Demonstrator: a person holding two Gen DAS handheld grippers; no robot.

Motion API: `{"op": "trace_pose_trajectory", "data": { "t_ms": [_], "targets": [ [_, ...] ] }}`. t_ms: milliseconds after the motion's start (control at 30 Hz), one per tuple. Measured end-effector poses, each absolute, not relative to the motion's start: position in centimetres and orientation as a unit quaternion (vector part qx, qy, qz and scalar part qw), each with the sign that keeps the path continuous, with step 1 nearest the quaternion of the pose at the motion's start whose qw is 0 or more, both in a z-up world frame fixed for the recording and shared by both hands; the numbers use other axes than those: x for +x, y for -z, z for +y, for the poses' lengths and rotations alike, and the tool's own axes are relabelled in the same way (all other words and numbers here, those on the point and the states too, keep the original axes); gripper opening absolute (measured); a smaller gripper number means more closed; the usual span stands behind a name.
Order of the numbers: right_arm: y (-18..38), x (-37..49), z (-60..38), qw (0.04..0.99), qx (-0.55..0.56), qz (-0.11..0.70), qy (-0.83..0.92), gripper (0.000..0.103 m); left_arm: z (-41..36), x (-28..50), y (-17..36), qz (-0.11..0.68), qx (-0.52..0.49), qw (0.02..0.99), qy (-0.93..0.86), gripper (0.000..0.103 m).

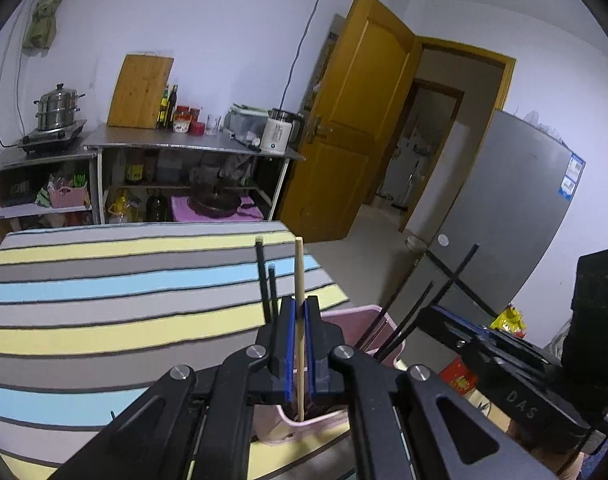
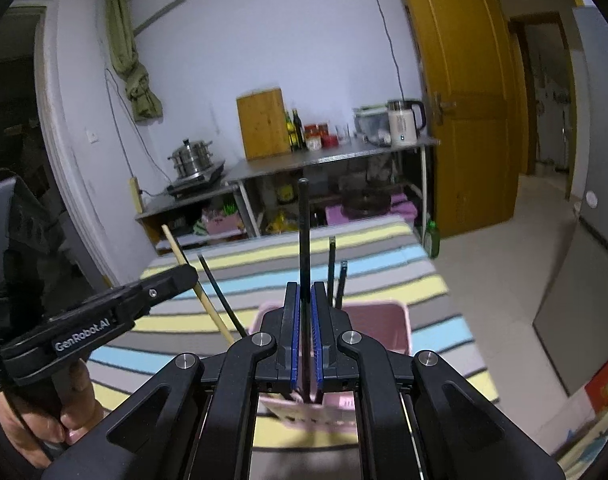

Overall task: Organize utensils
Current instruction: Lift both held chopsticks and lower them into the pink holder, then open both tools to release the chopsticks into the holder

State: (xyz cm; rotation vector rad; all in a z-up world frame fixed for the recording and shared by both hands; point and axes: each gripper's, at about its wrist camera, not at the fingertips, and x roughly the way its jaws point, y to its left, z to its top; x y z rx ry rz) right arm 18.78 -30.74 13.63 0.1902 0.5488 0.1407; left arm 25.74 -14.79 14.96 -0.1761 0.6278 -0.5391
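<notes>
Here — pink basket at striped table edge | floor open

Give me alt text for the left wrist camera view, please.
The left gripper is shut on a pale wooden chopstick standing in a pink basket on a striped tablecloth. Black chopsticks stand beside it, with the right gripper alongside.

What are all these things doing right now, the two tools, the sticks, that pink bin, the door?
Left tool: shut on the wooden chopstick.
Right tool: shut on a black chopstick.
Wooden chopstick: upright, lower end in the bin.
Black chopstick: upright, clamped.
Other black chopsticks: standing loose in the bin.
Pink bin: upright on the striped cloth.
Door: open.
Pot: lid on.
</notes>
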Motion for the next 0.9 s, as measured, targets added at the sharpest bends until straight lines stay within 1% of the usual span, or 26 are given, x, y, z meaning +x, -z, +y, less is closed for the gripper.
{"op": "trace_pose_trajectory", "data": {
  "t_ms": [233,467,533,600,667,900],
  "targets": [
    [-10.2,19.6,-31.0,0.945,0.097,0.305,-0.067,0.006,-14.9,25.5,-12.2,0.321,-0.072,0.91,0.254,0.005],
    [-9.4,19.6,-31.6,0.939,0.107,0.321,-0.064,0.006,-14.7,24.9,-10.7,0.335,-0.068,0.906,0.25,0.005],
    [-9.7,19.1,-31.7,0.941,0.106,0.316,-0.06,0.008,-14.6,24.5,-10.8,0.332,-0.067,0.907,0.25,0.006],
    [-10.3,18.5,-31.8,0.944,0.103,0.307,-0.056,0.016,-14.3,24.1,-11.2,0.328,-0.067,0.909,0.249,0.008],
    [-10.8,17.9,-31.6,0.946,0.103,0.304,-0.056,0.018,-14.0,23.7,-11.5,0.325,-0.067,0.91,0.249,0.01],
    [-11.6,15.7,-30.6,0.949,0.097,0.295,-0.06,0.02,-12.3,20.8,-12.0,0.312,-0.065,0.916,0.244,0.012]
  ]
}}
